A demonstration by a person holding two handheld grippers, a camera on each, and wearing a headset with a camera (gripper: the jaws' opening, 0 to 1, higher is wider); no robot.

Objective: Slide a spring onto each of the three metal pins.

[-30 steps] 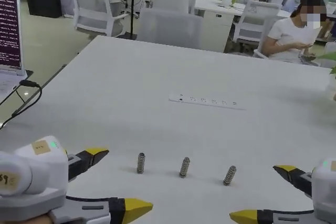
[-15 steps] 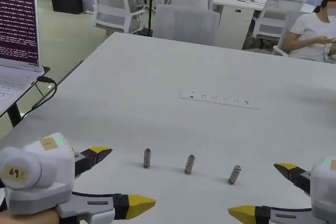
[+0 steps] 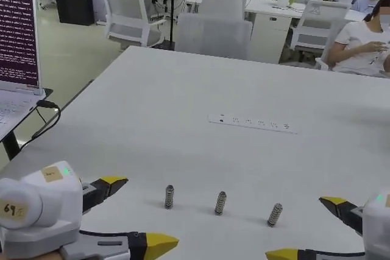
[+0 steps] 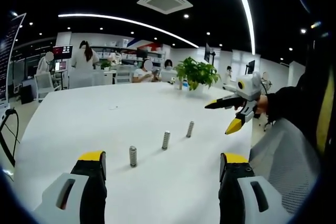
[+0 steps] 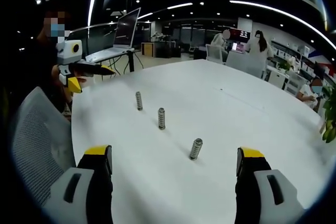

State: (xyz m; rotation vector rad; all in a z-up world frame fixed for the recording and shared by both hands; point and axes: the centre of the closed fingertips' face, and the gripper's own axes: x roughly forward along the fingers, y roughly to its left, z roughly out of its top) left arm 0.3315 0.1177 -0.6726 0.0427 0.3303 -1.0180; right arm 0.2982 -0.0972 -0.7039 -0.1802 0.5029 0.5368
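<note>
Row of three on the near part of the table (image 3: 183,101), between the two grippers and well apart from both: left spring (image 3: 169,196), middle spring (image 3: 220,203), right spring (image 3: 275,214).

Long axes run near vertical. The left spring stands plumb, the middle spring tips slightly, and the right spring leans with its top toward the right.

Pins: hidden, presumably inside the coils; cannot confirm.

Left gripper (image 3: 144,211): jaws wide, nothing held, near-left of the row. Right gripper (image 3: 300,228): jaws wide, empty, near-right of the row.

Judgement: threading looks done on all three, so the step in hand is a final check. The next move, if any, is for the right gripper. It would close lightly on the right spring, set it straight and press it down along its axis without tipping it.
</note>
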